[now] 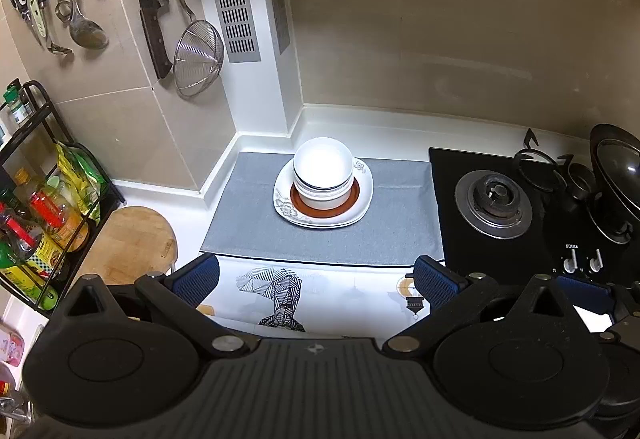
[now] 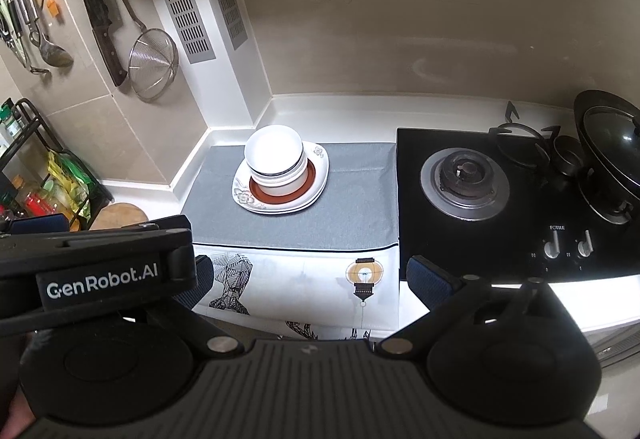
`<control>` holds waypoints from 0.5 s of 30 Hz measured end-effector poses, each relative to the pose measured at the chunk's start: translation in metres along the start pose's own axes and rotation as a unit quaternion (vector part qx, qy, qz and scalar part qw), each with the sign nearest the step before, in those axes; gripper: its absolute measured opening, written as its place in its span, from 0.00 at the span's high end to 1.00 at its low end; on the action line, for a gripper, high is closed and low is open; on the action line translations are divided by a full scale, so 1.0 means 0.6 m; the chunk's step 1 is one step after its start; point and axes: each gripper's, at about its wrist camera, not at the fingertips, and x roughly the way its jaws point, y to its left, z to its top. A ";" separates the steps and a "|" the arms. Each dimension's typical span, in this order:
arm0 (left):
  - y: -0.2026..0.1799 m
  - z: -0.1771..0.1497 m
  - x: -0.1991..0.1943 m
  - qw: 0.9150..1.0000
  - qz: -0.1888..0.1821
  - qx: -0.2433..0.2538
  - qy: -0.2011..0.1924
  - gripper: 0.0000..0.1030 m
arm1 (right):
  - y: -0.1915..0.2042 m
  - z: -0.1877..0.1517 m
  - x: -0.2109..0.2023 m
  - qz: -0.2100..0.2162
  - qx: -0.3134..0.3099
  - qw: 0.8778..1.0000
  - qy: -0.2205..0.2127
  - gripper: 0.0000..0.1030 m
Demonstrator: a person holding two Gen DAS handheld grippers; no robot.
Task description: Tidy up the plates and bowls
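With both your left gripper [image 1: 316, 281] and right gripper [image 2: 306, 279] spread empty, take the fragile, slippery bowls [image 1: 323, 175] by the rim, off the plates [image 1: 288, 205].

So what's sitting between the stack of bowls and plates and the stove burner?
Only bare grey mat, then the black stove top's edge. Nothing stands between the stack and the burner, clearest in the right wrist view.

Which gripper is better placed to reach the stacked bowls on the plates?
Probably left. The stack of bowls sits nearly centred between the open left gripper's fingers; for the right gripper it lies off to the left.
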 end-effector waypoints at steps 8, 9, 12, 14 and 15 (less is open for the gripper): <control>-0.004 -0.011 -0.012 1.000 0.003 0.002 -0.003 0.00 | -0.004 -0.011 -0.011 0.000 0.001 1.000 -0.004 0.00; -0.004 -0.013 -0.014 1.000 0.003 0.002 -0.003 0.00 | -0.004 -0.013 -0.013 0.000 0.001 1.000 -0.003 0.00; -0.004 -0.018 -0.019 1.000 0.003 0.000 -0.003 0.00 | -0.003 -0.016 -0.017 0.001 0.000 1.000 -0.003 0.00; -0.005 -0.020 -0.025 1.000 0.004 0.000 -0.004 0.00 | -0.002 -0.019 -0.021 0.001 0.000 1.000 -0.004 0.00; -0.005 -0.021 -0.028 1.000 0.004 0.001 -0.006 0.00 | -0.001 -0.020 -0.024 0.000 0.000 1.000 -0.007 0.00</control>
